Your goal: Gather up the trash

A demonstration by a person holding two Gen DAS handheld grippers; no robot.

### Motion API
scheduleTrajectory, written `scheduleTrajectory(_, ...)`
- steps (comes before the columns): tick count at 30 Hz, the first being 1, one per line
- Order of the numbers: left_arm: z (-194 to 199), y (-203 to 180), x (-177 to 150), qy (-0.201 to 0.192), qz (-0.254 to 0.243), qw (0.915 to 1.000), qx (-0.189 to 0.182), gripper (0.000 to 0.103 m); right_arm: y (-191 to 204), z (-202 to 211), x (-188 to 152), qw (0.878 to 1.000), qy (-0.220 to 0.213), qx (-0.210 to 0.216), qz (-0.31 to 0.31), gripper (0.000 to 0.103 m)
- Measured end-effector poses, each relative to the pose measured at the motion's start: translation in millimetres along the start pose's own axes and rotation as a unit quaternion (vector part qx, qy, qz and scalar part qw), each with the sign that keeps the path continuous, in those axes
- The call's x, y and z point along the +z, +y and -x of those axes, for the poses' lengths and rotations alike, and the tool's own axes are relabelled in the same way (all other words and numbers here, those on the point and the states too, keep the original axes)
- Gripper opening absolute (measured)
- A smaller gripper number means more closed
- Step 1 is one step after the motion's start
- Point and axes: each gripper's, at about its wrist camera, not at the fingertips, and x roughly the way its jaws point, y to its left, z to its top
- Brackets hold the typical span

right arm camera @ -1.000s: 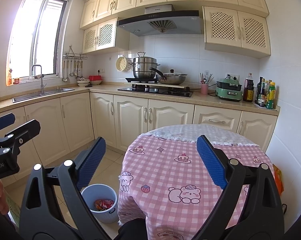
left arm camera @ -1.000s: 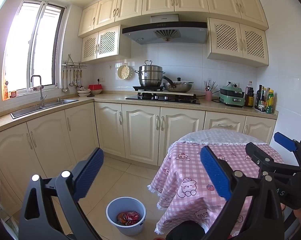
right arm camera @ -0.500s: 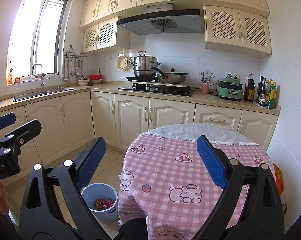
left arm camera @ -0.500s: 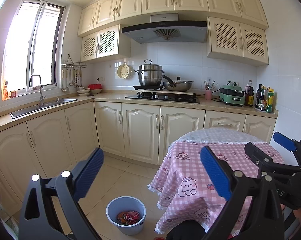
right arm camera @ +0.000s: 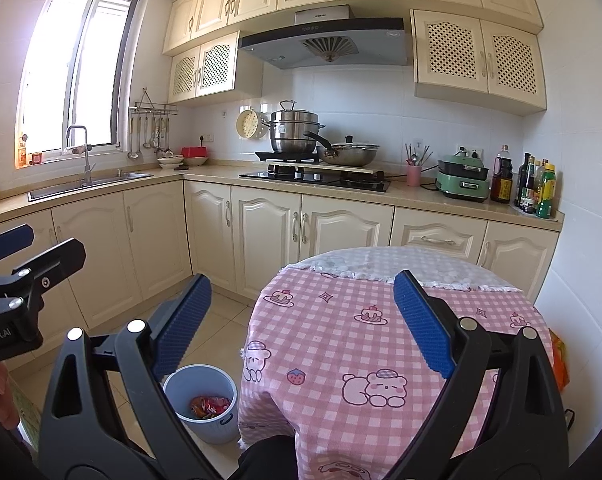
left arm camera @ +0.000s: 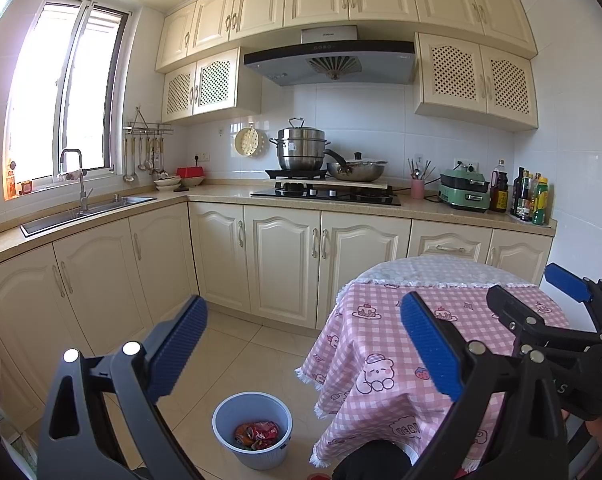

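The trash [left arm camera: 257, 435] is a small pile of red and orange wrappers. It lies in the bottom of one blue bin [left arm camera: 225, 418]. The bin stands on the tiled floor [left arm camera: 221, 352], just beside the round table [right arm camera: 333, 344]. How many wrappers there are is too hard to tell.

The left gripper [left arm camera: 303, 346] is spread wide. Nothing is between its two blue pads [left arm camera: 181, 344], and it touches nothing. It hangs in the air above the floor and the edge of the table.

The right gripper [right arm camera: 303, 320] is spread wide too. It holds nothing and touches nothing. It hangs above the table. In the left view the right gripper shows at the right edge [left arm camera: 557, 320], close beside the left one.

The table has one pink checked cloth [right arm camera: 381, 356] with bears and cakes on it. One small white cloth [right arm camera: 397, 262] lies over the far part.

Behind is the counter [left arm camera: 441, 208]. On the stove [left arm camera: 325, 194] stand one tall steel pot [left arm camera: 301, 150] and one wide pan [left arm camera: 357, 170]. There is one pink cup [left arm camera: 417, 189], one green cooker [left arm camera: 465, 192] and one sink [left arm camera: 89, 210] under the window [left arm camera: 65, 108]. Some bottles [left arm camera: 533, 200] stand in the corner.

Since a second ago almost nothing has changed. The bin, the trash and the table are in the same spots. Both grippers are as wide as before. The right view has only slid a tiny bit.
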Motion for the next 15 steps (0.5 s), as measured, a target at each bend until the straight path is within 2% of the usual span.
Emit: scheduleTrajectory(15, -3.3, 1.4, 0.3, 0.004, 0.002, 1.0000, 0.001, 0.095, 0.4, -2.8, 0.8, 1.000, 0.002, 0.003, 0.004, 0.091)
